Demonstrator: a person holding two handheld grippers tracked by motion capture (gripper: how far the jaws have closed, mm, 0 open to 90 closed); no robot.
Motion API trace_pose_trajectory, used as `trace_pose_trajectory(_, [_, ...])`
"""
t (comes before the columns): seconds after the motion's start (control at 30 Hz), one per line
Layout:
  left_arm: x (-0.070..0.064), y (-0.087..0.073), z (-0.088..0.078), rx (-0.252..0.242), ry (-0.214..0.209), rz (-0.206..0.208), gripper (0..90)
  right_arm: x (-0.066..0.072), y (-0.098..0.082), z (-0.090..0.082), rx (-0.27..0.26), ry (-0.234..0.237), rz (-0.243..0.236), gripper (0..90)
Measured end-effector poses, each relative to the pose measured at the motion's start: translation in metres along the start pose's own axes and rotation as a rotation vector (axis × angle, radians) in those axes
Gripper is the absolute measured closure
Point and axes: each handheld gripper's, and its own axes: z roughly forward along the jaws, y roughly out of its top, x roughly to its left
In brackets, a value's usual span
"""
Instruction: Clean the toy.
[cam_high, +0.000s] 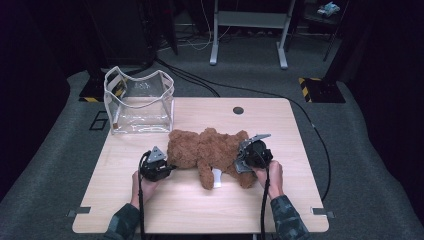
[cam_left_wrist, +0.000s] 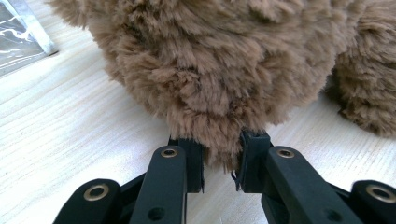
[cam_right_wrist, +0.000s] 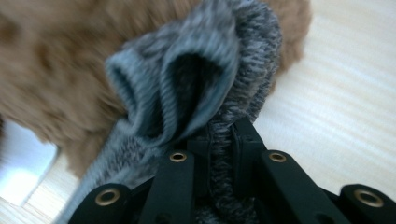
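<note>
High view showed my brown teddy bear (cam_high: 207, 152) lying across the middle of the desk (cam_high: 150, 200), a clear bag (cam_high: 140, 102) behind it. My left tool (cam_high: 170, 166) was clamped on its fur; my right tool (cam_high: 240, 156) pinched a grey knitted sock (cam_right_wrist: 187, 88)

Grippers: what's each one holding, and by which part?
Left gripper pinches a tuft of the teddy bear's fur at its lower edge. Right gripper clamps the grey knitted sock by its ribbed cuff edge.
</note>
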Motion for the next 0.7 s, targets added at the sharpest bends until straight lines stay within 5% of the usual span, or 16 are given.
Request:
trace_pose_trajectory(0.1, [0.001,0.0,0.0,0.001,0.002,0.001,75.7,-0.003,-0.002,0.0,0.034,0.007,-0.002,81.1])
trace_pose_trajectory(0.23, [0.002,0.0,0.0,0.001,0.002,0.003,75.7,-0.009,-0.002,-0.008,0.078,-0.047,-0.013,80.9])
trace_pose_trajectory(0.5, [0.001,0.0,0.001,0.002,-0.001,0.0,75.7,-0.027,0.018,-0.034,-0.124,-0.066,0.042,80.4])
trace_pose_trajectory(0.6, [0.001,0.0,0.001,0.004,-0.001,0.001,75.7,-0.022,0.031,-0.028,-0.163,-0.041,0.033,80.2])
trace_pose_trajectory(0.7, [0.001,0.0,0.001,0.005,-0.002,0.001,75.8,-0.016,0.038,-0.012,-0.12,-0.027,0.018,80.2])
